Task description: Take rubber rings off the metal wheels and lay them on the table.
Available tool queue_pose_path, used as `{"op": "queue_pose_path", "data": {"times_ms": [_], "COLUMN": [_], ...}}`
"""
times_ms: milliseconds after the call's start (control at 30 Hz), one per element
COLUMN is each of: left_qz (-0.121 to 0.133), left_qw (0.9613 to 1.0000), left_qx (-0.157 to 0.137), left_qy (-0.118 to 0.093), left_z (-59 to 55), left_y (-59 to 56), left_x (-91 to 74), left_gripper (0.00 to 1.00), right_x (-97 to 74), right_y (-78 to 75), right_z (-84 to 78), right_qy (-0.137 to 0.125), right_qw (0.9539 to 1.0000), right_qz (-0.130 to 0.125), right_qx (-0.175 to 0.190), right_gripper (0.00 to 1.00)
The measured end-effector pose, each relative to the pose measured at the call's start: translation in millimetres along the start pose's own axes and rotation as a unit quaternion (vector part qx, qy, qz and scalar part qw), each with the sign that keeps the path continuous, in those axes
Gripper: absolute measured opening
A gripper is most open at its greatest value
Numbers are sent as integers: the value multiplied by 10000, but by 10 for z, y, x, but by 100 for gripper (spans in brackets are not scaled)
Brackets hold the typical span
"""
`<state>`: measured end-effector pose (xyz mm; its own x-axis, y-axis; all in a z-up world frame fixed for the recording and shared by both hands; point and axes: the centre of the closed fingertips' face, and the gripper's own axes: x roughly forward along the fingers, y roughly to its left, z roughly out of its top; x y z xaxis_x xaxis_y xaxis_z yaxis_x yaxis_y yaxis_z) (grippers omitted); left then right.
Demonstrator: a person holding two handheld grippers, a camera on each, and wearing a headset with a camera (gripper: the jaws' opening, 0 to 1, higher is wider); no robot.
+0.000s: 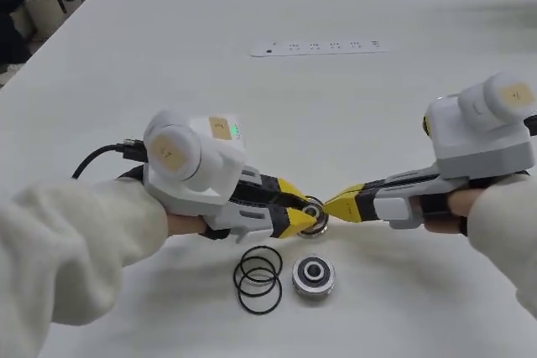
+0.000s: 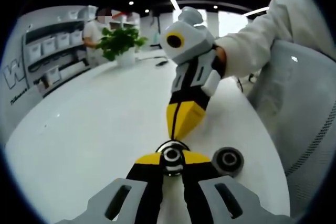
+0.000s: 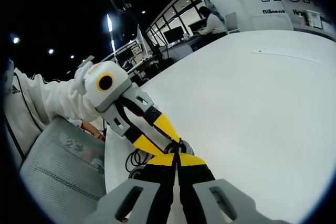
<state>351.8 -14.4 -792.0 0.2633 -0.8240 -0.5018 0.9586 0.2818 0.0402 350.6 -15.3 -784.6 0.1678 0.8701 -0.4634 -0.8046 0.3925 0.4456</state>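
Observation:
A metal wheel (image 1: 314, 214) is held just above the white table (image 1: 210, 81), and my left gripper (image 1: 307, 219) is shut on it. From the left gripper view the wheel (image 2: 172, 154) sits between that gripper's (image 2: 172, 160) yellow tips. My right gripper (image 1: 333, 204) comes in from the right, shut, with its tips against the wheel's rim. Whether it pinches a ring there is hidden. Three loose black rubber rings (image 1: 258, 278) lie overlapping on the table in front. A second wheel (image 1: 313, 277) lies beside them, also seen from the left gripper (image 2: 228, 160).
A white power strip (image 1: 319, 46) lies at the far middle of the table. A black cable (image 1: 96, 157) trails left from the left gripper. A potted plant (image 2: 122, 43) stands at the table's far end, and a grey mesh chair (image 2: 310, 129) is beside the table.

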Motion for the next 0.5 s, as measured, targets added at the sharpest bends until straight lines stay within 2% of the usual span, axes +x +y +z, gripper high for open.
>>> {"op": "queue_pose_path", "data": {"times_ms": [133, 200, 300, 500], "left_qz": [-21, -92, -120, -96], "left_qw": [10000, 9999, 9999, 9999], "left_qx": [-1, -59, 55, 12], "left_qy": [-27, -45, -3, -112], "left_z": [4, 9, 0, 62], "left_y": [-14, -43, -82, -72], "left_x": [-6, -9, -13, -67], "left_gripper": [15, 19, 24, 27], "right_x": [-6, -6, -5, -16], "right_y": [1, 1, 2, 5], "right_z": [-9, -9, -9, -8], "right_qy": [31, 33, 41, 50], "right_qw": [10000, 10000, 10000, 10000], "right_qz": [-13, -16, -22, -25], "right_qx": [-23, -24, -22, -28], "right_gripper": [0, 0, 0, 0]}}
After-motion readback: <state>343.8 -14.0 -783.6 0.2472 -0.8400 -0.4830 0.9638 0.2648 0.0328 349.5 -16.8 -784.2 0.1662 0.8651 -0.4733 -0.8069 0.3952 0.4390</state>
